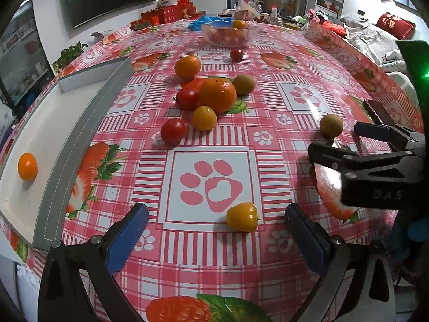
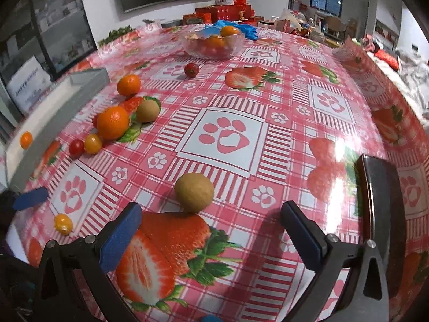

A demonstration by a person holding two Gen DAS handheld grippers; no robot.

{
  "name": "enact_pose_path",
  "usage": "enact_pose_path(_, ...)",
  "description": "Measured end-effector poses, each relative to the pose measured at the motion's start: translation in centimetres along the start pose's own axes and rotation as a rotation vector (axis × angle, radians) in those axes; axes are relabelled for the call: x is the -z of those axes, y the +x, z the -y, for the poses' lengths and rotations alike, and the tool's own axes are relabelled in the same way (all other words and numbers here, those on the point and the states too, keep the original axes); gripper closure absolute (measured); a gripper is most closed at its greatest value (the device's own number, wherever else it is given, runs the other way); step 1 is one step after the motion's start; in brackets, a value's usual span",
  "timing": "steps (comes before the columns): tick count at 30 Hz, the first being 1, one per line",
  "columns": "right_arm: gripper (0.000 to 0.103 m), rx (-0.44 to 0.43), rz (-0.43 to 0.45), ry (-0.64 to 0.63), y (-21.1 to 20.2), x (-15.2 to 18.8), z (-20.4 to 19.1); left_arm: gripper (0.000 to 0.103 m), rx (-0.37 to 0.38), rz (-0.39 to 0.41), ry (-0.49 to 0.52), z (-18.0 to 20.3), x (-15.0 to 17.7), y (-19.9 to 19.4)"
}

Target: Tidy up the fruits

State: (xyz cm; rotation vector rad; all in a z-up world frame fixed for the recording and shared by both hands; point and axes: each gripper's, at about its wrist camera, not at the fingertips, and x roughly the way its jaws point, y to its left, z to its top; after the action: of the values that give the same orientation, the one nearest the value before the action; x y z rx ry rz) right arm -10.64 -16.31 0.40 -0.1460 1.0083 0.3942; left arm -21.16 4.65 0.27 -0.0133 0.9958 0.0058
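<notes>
Tablecloth [image 1: 268, 102]: yellow tomato [image 1: 242, 216] tip points right.

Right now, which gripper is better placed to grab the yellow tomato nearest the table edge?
Left. The left gripper is open with the yellow tomato just ahead between its fingers. The right gripper is also open but faces a kiwi; from there the tomato lies far off to its left.

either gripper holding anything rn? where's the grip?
Nothing held. Left hand-held gripper is open behind a yellow tomato; right hand-held gripper is open behind a kiwi.
</notes>
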Motion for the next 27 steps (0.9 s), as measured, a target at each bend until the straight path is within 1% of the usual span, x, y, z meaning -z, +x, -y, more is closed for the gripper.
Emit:
enact_pose_path(5, 0.0, -0.043, 0.01, 0.056, -0.4, 0.0, 1.1, 0.001, 0.003, 0.001, 0.002, 0.0, 0.0, 0.0)
enact_pose_path(7, 0.001, -0.032, 0.005, 0.064, -0.4, -0.1, 1.0, 0.001, 0.004, 0.001, 0.002, 0.0, 0.0, 0.1)
enact_pose_path(9, 0.005, -0.009, -0.002, 0.048, -0.1, -0.4, 0.4, 0.001, 0.003, -0.001, 0.004, 0.1, -0.1, 0.1)
enact_pose_path(11, 0.015, 0.012, -0.006, 0.012, 0.2, -0.8, -0.5, 0.001, 0.003, -0.004, 0.007, 0.1, -0.2, 0.1)
enact_pose_path(12, 0.018, 0.013, -0.008, -0.001, 0.3, -0.9, -0.8, 0.001, 0.004, -0.006, 0.009, 0.2, -0.2, 0.0)
enact_pose_path(14, 0.03, 0.019, -0.008, -0.029, 0.5, -1.4, -1.6, 0.001, 0.01, -0.012, 0.014, 0.3, -0.3, 0.1)
enact_pose_path(15, 0.033, 0.026, -0.007, -0.043, 0.6, -1.6, -1.9, 0.002, 0.013, -0.014, 0.017, 0.4, -0.3, 0.0)
enact_pose_path(17, 0.046, 0.04, -0.005, -0.059, 0.7, -1.8, -2.4, 0.007, 0.025, -0.016, 0.021, 0.5, -0.2, -0.1)
enact_pose_path(18, 0.052, 0.047, -0.002, -0.066, 0.7, -1.8, -2.5, 0.011, 0.03, -0.017, 0.025, 0.6, -0.2, -0.2)
enact_pose_path(19, 0.063, 0.049, 0.002, -0.07, 0.6, -1.8, -2.7, 0.016, 0.038, -0.019, 0.03, 0.7, -0.2, -0.3)
enact_pose_path(20, 0.073, 0.039, 0.009, -0.064, 0.5, -1.9, -2.6, 0.018, 0.043, -0.019, 0.034, 0.8, -0.2, -0.5)
enact_pose_path(22, 0.074, 0.011, 0.013, -0.04, 0.3, -1.9, -2.2, 0.031, 0.048, -0.016, 0.042, 0.9, -0.1, -0.7)
enact_pose_path(23, 0.073, -0.006, 0.018, -0.022, 0.2, -1.9, -1.9, 0.035, 0.051, -0.013, 0.043, 0.9, -0.1, -0.8)
enact_pose_path(24, 0.073, -0.023, 0.021, -0.01, 0.0, -1.9, -1.7, 0.045, 0.05, -0.01, 0.041, 0.8, -0.2, -0.9)
enact_pose_path(25, 0.073, -0.043, 0.02, 0.004, -0.1, -1.8, -1.5, 0.057, 0.051, -0.007, 0.038, 0.7, -0.3, -0.9)
enact_pose_path(27, 0.073, -0.061, 0.021, 0.019, -0.4, -1.6, -1.3, 0.069, 0.058, -0.005, 0.031, 0.2, -0.5, -1.0)
